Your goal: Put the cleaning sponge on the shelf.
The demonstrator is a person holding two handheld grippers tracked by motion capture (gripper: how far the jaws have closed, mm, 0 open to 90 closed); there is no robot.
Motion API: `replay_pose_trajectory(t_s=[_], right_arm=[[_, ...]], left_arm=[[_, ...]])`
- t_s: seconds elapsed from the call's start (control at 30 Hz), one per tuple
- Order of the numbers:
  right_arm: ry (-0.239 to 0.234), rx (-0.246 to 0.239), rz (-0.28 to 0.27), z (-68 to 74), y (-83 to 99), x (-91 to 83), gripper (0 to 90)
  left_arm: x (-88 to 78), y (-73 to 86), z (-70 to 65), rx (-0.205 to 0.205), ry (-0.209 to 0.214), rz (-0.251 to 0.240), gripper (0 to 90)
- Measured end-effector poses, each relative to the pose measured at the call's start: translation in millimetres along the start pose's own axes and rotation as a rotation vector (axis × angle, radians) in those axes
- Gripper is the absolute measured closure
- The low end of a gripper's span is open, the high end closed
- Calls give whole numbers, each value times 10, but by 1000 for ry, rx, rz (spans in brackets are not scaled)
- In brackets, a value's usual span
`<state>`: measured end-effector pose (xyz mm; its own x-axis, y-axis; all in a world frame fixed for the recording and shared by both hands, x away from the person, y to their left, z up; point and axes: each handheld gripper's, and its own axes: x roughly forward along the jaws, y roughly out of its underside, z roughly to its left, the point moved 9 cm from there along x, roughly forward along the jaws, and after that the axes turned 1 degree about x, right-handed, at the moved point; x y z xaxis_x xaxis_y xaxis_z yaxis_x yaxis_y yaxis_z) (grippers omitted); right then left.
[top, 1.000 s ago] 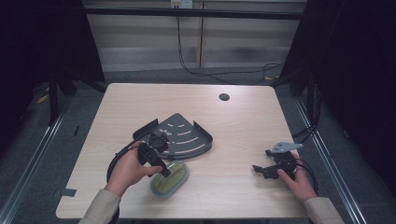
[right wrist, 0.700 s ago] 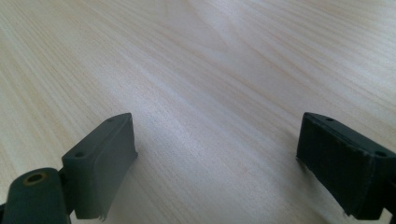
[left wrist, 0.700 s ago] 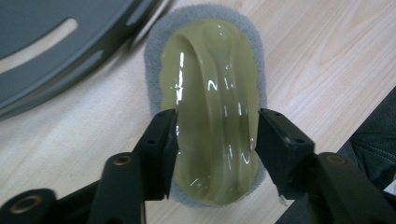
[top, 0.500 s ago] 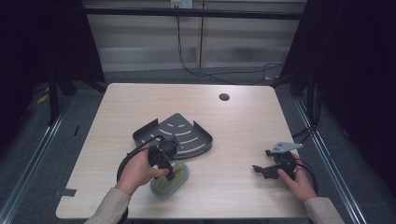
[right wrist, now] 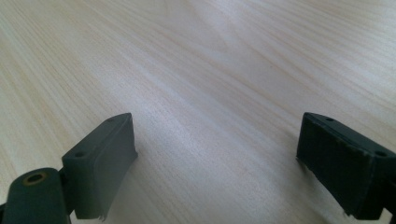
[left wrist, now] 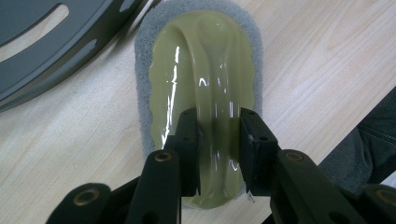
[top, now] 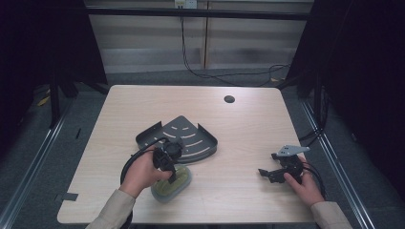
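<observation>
A scrubber (top: 179, 187) with a grey sponge base and a glossy yellow-green handle lies flat on the table near the front left. In the left gripper view the scrubber (left wrist: 201, 60) runs away from the camera. My left gripper (left wrist: 218, 116) points down on it, and its jaws have just been closing and now press both sides of the raised handle ridge. From above, the left gripper (top: 173, 176) sits over the scrubber's near end. My right gripper (top: 264, 172) rests low at the front right, and in its own view the right gripper (right wrist: 217, 140) stands open over bare wood.
A dark grey fan-shaped slotted tray (top: 191, 138) lies just behind the scrubber, and its rim (left wrist: 42, 51) shows at the upper left of the left gripper view. A small dark hole (top: 229, 99) marks the table's far side. The light wooden table (top: 248, 129) has dark floor around it.
My left hand has shifted slightly right and down onto the scrubber, and its jaws have closed on the handle. The right hand has stayed in place.
</observation>
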<state>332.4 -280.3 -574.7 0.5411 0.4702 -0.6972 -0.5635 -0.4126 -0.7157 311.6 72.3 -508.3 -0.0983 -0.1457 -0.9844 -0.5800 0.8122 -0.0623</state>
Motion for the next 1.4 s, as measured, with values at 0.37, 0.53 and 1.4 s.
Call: replay_pose_trajectory(t_s=[0.37, 0.53, 1.4], right_arm=[[-1, -1, -1, 0, -1, 1, 109], [-1, 0, 0, 1, 0, 0, 109], [-2, -3, -1, 0, -1, 1, 109]], left_arm=[[-100, -10, -12, 13, 2, 15, 712], [-177, -27, -29, 14, 12, 8, 713], [-602, -139, -17, 33, 14, -17, 713]])
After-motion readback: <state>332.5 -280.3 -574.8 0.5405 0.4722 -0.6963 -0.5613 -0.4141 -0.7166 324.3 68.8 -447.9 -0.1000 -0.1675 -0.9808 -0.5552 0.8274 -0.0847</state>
